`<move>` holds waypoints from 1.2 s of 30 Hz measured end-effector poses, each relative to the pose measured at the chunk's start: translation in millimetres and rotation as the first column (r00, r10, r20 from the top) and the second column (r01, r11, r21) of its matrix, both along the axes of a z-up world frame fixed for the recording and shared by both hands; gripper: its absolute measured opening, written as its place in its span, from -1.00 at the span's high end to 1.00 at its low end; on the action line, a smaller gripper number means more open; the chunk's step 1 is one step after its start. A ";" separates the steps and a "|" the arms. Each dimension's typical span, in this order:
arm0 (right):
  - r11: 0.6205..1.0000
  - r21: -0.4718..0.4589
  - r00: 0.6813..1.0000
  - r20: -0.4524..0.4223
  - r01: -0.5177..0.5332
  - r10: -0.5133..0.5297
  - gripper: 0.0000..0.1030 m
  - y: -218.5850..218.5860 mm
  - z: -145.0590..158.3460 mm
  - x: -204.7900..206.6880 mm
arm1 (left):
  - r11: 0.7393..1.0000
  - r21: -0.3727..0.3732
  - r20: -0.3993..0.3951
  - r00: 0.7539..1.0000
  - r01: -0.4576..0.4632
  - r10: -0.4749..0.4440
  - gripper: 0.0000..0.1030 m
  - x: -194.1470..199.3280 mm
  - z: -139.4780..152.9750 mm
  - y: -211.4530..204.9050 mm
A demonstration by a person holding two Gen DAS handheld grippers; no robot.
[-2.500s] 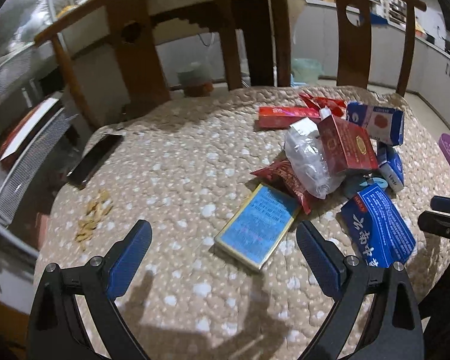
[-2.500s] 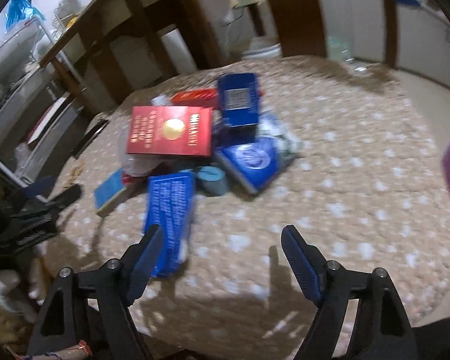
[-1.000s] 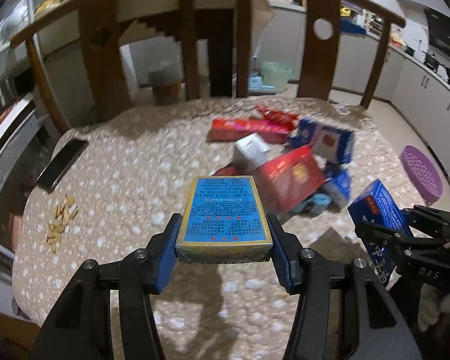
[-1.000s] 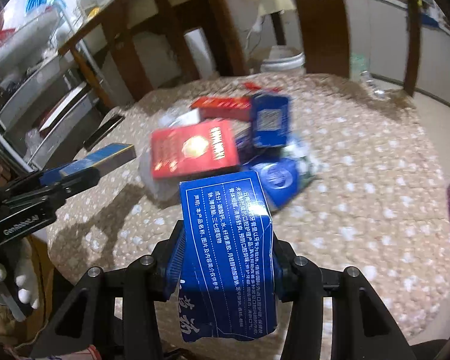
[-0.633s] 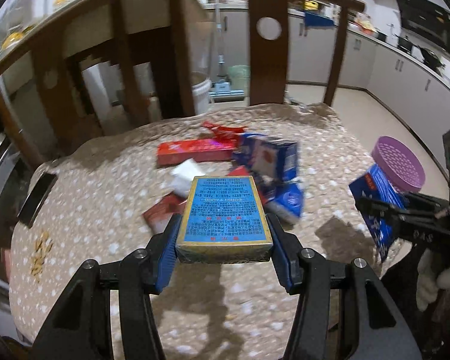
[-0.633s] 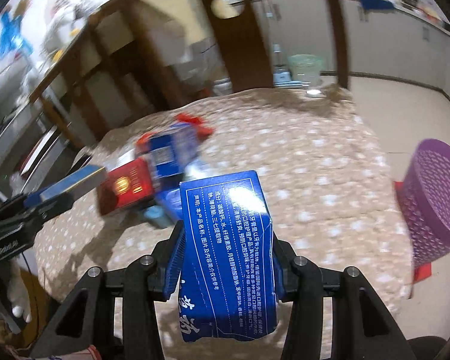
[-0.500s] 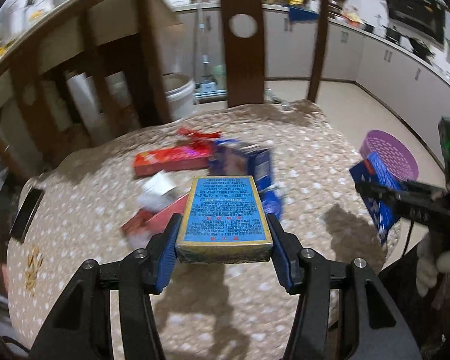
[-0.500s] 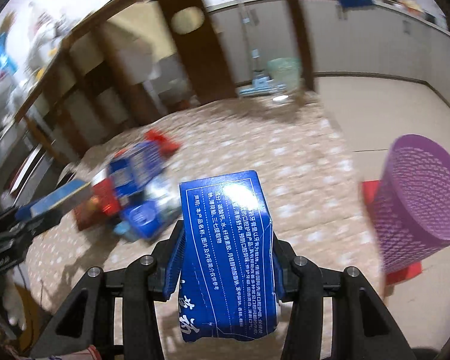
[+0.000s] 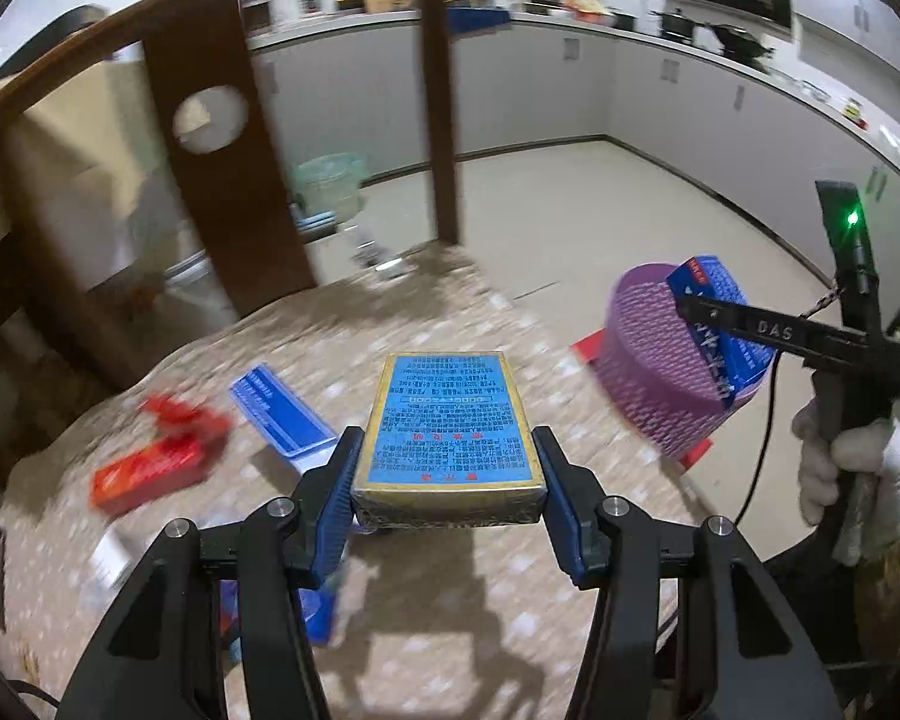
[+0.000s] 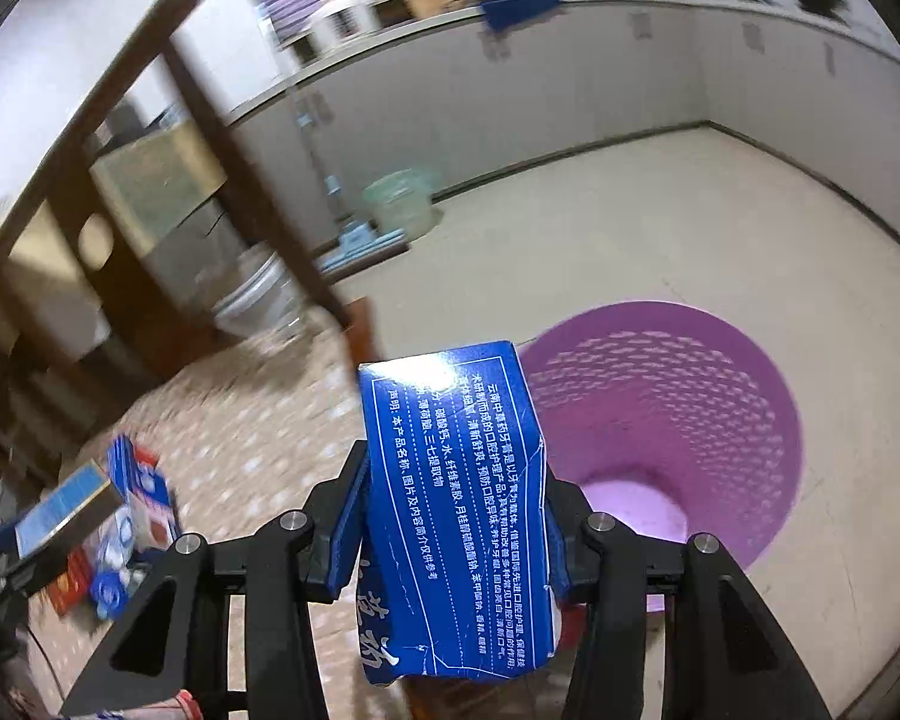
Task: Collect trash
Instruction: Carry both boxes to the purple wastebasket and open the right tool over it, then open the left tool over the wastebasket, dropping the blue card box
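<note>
You're gripping a gold-edged blue box (image 9: 449,420) in the left gripper (image 9: 447,501), pads clamped on both its sides, holding it above the quilted seat cushion (image 9: 450,618). Your right gripper (image 10: 450,531) is clamping a dark blue carton (image 10: 456,504), upright, just beside the rim of the purple basket (image 10: 744,414), which is standing on the floor. More trash, a red box (image 9: 150,471) and a blue packet (image 9: 282,417), is lying blurred on the cushion. Your gloved hand (image 9: 858,474) is holding the right tool's handle.
</note>
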State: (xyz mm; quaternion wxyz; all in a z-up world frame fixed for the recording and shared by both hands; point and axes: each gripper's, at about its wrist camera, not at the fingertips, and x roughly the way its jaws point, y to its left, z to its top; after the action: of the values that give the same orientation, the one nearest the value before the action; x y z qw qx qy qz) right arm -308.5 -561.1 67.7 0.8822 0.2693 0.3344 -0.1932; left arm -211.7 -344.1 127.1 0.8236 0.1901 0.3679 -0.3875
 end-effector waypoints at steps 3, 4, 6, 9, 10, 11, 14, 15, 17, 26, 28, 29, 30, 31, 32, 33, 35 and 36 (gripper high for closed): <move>0.998 0.038 0.999 0.007 0.053 -0.053 0.00 -23.1 -6.1 -8.1 | 0.999 -0.006 -0.022 0.999 0.041 -0.042 -0.04 -1.4 -2.7 -33.5; 0.996 0.049 0.997 0.008 0.074 -0.075 0.00 -32.7 -9.7 -12.4 | 0.998 -0.008 -0.030 0.998 0.056 -0.056 -0.04 -2.4 -3.7 -43.9; 0.992 0.070 0.994 0.001 0.109 -0.110 -0.01 -45.6 -16.5 -15.6 | 0.996 -0.013 -0.046 0.995 0.084 -0.085 -0.04 -4.7 -5.5 -62.5; 0.981 0.108 0.987 -0.010 0.161 -0.161 -0.01 -62.7 -28.3 -22.4 | 0.991 -0.023 -0.068 0.989 0.130 -0.132 -0.04 -9.2 -9.1 -93.7; 0.978 0.114 0.984 -0.013 0.176 -0.175 -0.01 -63.7 -31.4 -21.3 | 0.989 -0.026 -0.074 0.987 0.144 -0.145 -0.04 -10.6 -10.2 -103.0; 0.974 0.121 0.982 -0.017 0.191 -0.190 -0.01 -70.6 -34.2 -24.3 | 0.988 -0.028 -0.079 0.985 0.154 -0.155 -0.04 -12.6 -10.8 -109.4; 0.964 0.145 0.974 -0.007 0.225 -0.226 -0.01 -82.1 -37.4 -31.2 | 0.981 -0.033 -0.104 0.976 0.190 -0.193 -0.04 -15.8 -14.9 -136.6; 0.960 0.150 0.971 -0.005 0.236 -0.238 -0.01 -86.0 -39.0 -32.9 | 0.978 -0.033 -0.118 0.971 0.206 -0.208 -0.04 -16.7 -17.9 -147.8; 0.954 0.167 0.968 -0.004 0.247 -0.250 -0.01 -95.0 -42.3 -38.6 | 0.974 -0.032 -0.131 0.966 0.223 -0.225 -0.04 -16.6 -22.1 -163.1; 0.941 0.187 0.958 0.004 0.281 -0.287 -0.37 -107.3 -46.1 -39.8 | 0.967 -0.035 -0.136 0.957 0.253 -0.256 -0.12 -16.0 -31.1 -196.0; 0.945 0.169 0.959 0.004 0.280 -0.285 -0.39 -105.5 -43.2 -36.5 | 0.970 -0.033 -0.131 0.961 0.242 -0.244 -0.20 -14.6 -30.3 -188.9; 0.946 0.162 0.959 0.002 0.280 -0.284 -0.39 -104.1 -42.5 -35.3 | 0.971 -0.031 -0.125 0.963 0.236 -0.238 -0.21 -15.0 -28.9 -184.6; 0.947 0.160 0.959 0.001 0.278 -0.282 -0.39 -103.1 -42.2 -34.1 | 0.973 -0.028 -0.118 0.966 0.230 -0.232 -0.21 -14.9 -27.6 -178.9; 0.948 0.159 0.960 0.001 0.277 -0.280 -0.39 -102.0 -41.8 -32.5 | 0.974 -0.028 -0.113 0.968 0.224 -0.226 -0.22 -14.8 -26.6 -174.4; 0.948 0.155 0.960 0.000 0.277 -0.280 -0.39 -100.7 -41.0 -31.2 | 0.976 -0.030 -0.109 0.970 0.214 -0.216 -0.24 -14.8 -24.7 -166.0; 0.950 0.148 0.960 0.000 0.277 -0.280 -0.39 -98.9 -39.5 -29.5 | 0.977 -0.032 -0.109 0.971 0.208 -0.211 -0.27 -15.0 -22.7 -161.4; 0.953 0.137 0.962 0.003 0.271 -0.274 -0.39 -95.5 -37.5 -26.6 | 0.980 -0.037 -0.107 0.975 0.193 -0.196 -0.30 -16.0 -19.3 -148.2; 0.956 0.130 0.964 0.005 0.264 -0.266 -0.39 -91.3 -36.1 -24.4 | 0.982 -0.036 -0.104 0.977 0.184 -0.187 -0.30 -17.2 -17.8 -139.7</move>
State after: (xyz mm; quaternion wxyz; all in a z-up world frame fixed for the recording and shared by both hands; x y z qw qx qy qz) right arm -333.0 -652.4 31.6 0.8330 0.3699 0.2970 -0.2848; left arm -229.0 -483.8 109.3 0.7655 0.1917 0.3870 -0.4770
